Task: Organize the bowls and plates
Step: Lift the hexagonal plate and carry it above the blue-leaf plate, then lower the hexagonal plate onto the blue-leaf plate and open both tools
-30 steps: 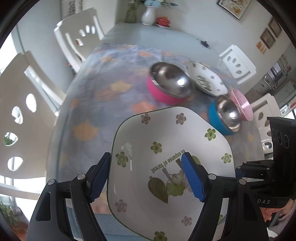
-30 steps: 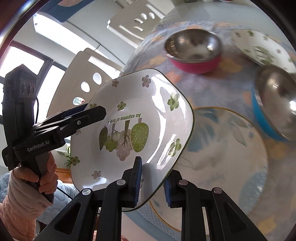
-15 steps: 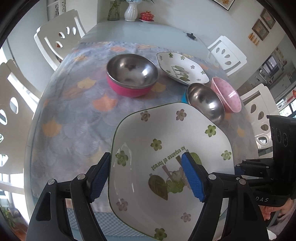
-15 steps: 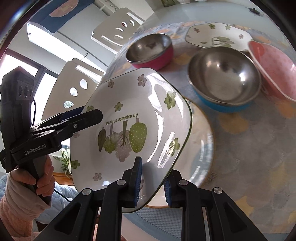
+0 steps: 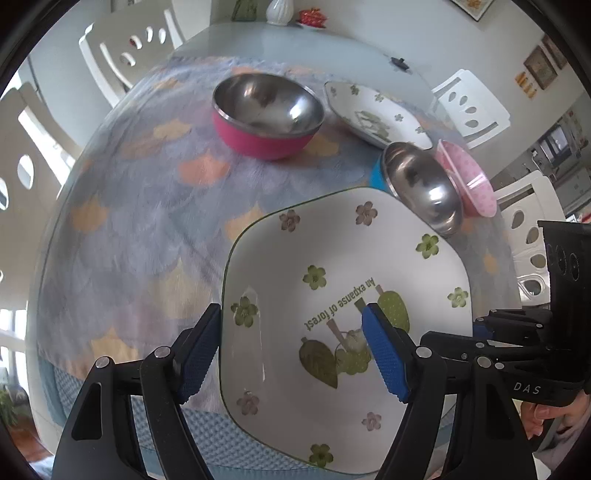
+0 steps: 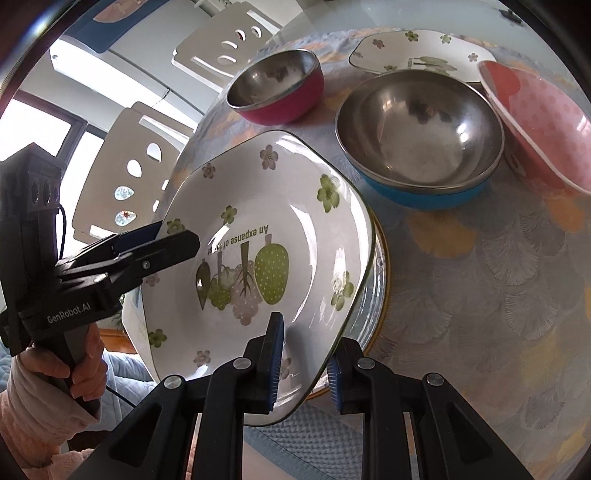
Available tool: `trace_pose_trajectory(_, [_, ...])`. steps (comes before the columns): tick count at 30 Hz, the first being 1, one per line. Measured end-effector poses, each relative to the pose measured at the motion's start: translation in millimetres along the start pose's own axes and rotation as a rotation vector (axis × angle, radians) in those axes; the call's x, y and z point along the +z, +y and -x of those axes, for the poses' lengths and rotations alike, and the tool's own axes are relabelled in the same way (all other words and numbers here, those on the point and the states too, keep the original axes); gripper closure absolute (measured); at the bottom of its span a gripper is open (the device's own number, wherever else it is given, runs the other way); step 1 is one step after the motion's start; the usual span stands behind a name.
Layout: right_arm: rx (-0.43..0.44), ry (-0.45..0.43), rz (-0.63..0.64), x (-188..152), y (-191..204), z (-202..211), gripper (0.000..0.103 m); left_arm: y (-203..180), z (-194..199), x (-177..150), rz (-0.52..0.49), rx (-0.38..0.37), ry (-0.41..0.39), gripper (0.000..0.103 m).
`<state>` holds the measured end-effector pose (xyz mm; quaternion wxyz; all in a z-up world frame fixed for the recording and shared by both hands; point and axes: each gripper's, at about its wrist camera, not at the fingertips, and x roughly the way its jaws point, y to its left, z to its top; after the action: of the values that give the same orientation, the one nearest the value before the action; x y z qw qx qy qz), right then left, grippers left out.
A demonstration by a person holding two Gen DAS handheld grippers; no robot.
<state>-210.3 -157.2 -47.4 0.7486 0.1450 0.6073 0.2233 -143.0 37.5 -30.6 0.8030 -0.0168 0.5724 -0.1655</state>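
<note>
A square white plate with green flowers (image 5: 332,280) (image 6: 258,221) hangs tilted between both grippers. My left gripper (image 5: 291,314) (image 6: 166,240) is shut on its left rim, one pad on the inner face and one behind the edge. On the near rim my right gripper (image 6: 306,343) (image 5: 476,326) is shut, jaws narrow. A round plate with a gold rim (image 6: 380,266) lies just under the held plate and is mostly hidden; whether they touch I cannot tell. Beyond stand a pink steel bowl (image 5: 266,114) (image 6: 277,88), a blue steel bowl (image 5: 421,184) (image 6: 417,129), a pink dotted bowl (image 5: 465,177) (image 6: 535,122) and a second flowered plate (image 5: 373,114) (image 6: 421,51).
The table wears a grey-blue cloth with orange shapes (image 5: 155,206); its near edge runs under my fingers. White chairs (image 5: 122,48) (image 6: 221,44) stand around it. A white vase (image 5: 279,11) stands at the far end. A hand in a pink sleeve (image 6: 66,373) holds the left gripper.
Both grippers carried the flowered plate across the table and slightly down. The round gold-rimmed plate, wide open to view before, now lies almost wholly under it. The grips are unchanged.
</note>
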Motion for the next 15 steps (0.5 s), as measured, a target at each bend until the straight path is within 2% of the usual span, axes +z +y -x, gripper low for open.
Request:
trace_pose_trajectory(6, [-0.010, 0.026, -0.002, 7, -1, -11, 0.082, 4, -12, -6, 0.013, 0.030, 0.037, 0.030])
trace_pose_trajectory(14, [-0.014, 0.035, -0.030, 8, -4, -18, 0.082, 7, -20, -8, 0.001, 0.032, 0.073, 0.030])
trace_pose_trajectory(15, [-0.016, 0.034, -0.034, 9, -4, -18, 0.082, 6, -20, -8, -0.005, 0.015, 0.072, 0.030])
